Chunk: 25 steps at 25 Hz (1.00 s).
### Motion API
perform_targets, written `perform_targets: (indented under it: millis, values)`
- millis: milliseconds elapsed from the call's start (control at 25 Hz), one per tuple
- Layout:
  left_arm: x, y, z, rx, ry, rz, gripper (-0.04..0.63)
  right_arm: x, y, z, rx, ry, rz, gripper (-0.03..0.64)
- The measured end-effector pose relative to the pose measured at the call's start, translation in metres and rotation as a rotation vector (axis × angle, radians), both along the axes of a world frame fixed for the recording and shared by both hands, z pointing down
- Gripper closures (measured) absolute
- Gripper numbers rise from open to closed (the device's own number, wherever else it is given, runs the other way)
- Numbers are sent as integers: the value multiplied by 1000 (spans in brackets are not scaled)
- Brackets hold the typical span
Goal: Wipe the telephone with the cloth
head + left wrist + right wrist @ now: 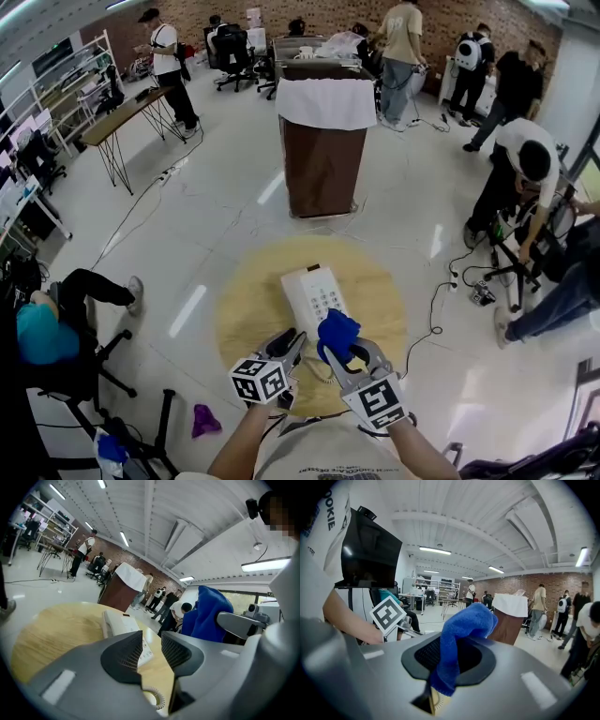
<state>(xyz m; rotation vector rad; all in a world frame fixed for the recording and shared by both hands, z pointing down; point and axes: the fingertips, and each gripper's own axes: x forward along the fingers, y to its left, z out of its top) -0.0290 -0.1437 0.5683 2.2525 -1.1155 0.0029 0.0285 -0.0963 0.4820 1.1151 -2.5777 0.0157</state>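
**Head view:** white push-button telephone (314, 295) lies flat near the centre of the round pale-wood table (244, 309), just ahead of both tongs. The right tongs (349, 354) hold a bunched blue fleece cloth (337, 334) at the telephone's near end; whether the two touch cannot be told. **Left gripper view:** the left tongs (151, 641) stand narrowly apart, gripping nothing. The telephone's keypad shows beyond the gap and a coiled white cord (154, 698) below it. **Right gripper view:** the cloth is pinched between the pads, with its free end standing above them.
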Motion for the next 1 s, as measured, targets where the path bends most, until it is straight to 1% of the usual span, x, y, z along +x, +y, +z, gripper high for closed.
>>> perform_targets:
  millis: [200,280,320,400,480,520,640,840,920,1000]
  values:
    - [-3,-19,28,-70,48,29,451,0,-10,7,-13,17,21,546]
    - [-5,-30,43,-107,72,30,451,-1,-14,9,-16,25,26,546]
    - [-6,-35,52,-129,91,29,450,-1,-16,10,-19,28,27,546]
    - [-9,-44,64,-170,148,30,418,-2,-18,13,-26,31,30,546]
    - [-11,-54,71,-195,201,37,395,-3,-22,15,-29,35,34,546]
    - [-12,-58,74,-204,213,43,392,-3,-23,15,-30,39,37,546]
    - [-13,-68,83,-224,219,70,392,-5,-27,18,-40,52,43,546]
    - [-2,-75,91,-277,271,147,393,-3,-31,25,-57,55,49,546]
    - [1,-78,93,-282,271,177,393,-3,-33,26,-67,59,49,546]
    - [3,-80,93,-290,297,206,397,-4,-34,29,-69,56,46,546]
